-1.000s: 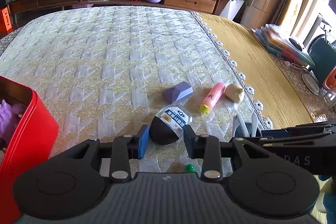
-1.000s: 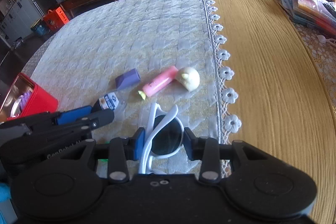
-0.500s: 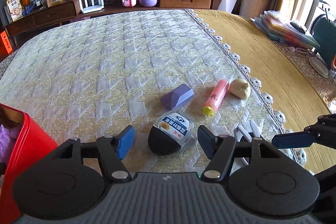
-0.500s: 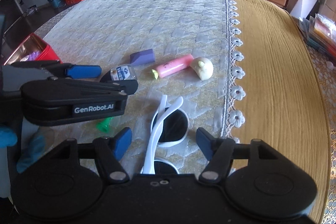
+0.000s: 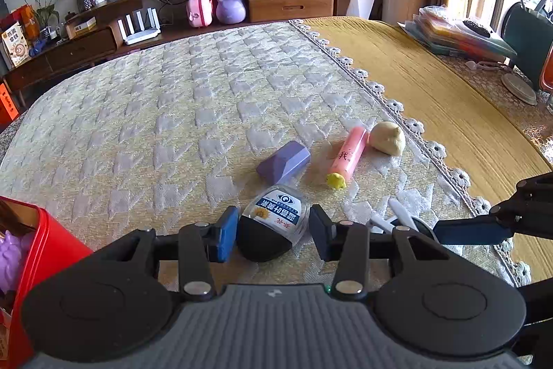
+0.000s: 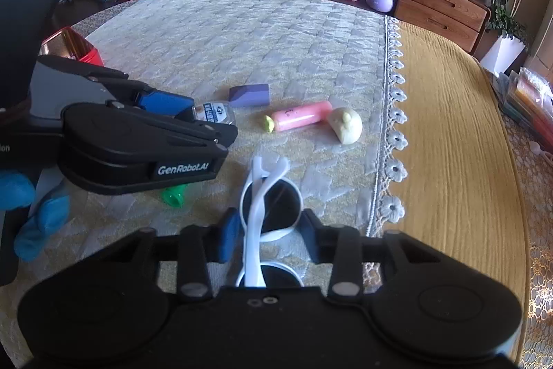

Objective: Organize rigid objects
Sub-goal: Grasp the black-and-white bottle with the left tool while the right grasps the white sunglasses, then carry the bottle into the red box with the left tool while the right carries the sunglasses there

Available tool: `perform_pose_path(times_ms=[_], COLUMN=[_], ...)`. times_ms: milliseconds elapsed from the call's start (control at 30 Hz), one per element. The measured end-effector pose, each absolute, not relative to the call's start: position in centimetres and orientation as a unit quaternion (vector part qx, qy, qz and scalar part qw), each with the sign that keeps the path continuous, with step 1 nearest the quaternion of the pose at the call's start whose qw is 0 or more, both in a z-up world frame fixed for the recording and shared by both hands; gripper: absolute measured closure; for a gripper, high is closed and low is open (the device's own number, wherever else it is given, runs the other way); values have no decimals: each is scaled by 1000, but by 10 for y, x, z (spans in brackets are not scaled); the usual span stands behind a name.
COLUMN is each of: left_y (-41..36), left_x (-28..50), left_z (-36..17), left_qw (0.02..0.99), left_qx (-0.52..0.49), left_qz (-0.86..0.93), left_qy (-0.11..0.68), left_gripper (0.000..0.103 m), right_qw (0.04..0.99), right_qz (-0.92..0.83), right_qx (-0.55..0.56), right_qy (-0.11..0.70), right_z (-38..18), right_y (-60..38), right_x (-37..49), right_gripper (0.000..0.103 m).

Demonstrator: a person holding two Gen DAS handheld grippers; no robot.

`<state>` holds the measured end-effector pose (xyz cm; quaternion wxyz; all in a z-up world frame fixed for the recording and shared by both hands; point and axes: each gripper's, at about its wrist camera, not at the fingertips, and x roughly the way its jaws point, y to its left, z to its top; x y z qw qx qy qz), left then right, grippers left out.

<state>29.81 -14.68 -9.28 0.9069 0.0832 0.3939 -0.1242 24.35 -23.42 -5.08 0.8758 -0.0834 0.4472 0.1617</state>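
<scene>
Left wrist view: left tongs point(image 5: 273, 232) were closing around eye-drop bottle point(image 5: 274, 223), right tongs point(image 6: 268, 236) around white sunglasses point(image 6: 266, 213); neither gripped, nothing binned.

The right hand-held gripper point(image 6: 268, 236) is closing its jaws around folded white sunglasses point(image 6: 268, 206) lying near on the pale bedspread point(image 6: 224, 33). Farther off lie a purple block point(image 6: 249, 94), a pink tube point(image 6: 299, 116) and a cream toy point(image 6: 346, 126). The left hand-held gripper point(image 6: 211, 123) reaches in from the left over a small bottle point(image 6: 215, 112).
</scene>
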Motion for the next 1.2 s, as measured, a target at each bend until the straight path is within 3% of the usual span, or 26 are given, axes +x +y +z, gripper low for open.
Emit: perform_pose_path(times_ms=[567, 600, 1200], left_y=[-99, -96, -18], left_x=[248, 244, 186], left_z=[-66, -63, -14], left_qw=[905, 905, 920], left_qx=[48, 47, 19], left_qz=[-99, -100, -67], left_qy=[412, 411, 386], left_gripper=[59, 59, 59], right_qw=[881, 880, 888], right_qz=[183, 187, 218], right_qx=[-56, -52, -58], right_qy=[434, 434, 401], right_z=[-26, -24, 22], right_y=[-232, -231, -199], right_x=[212, 211, 178], right_gripper=[68, 98, 98])
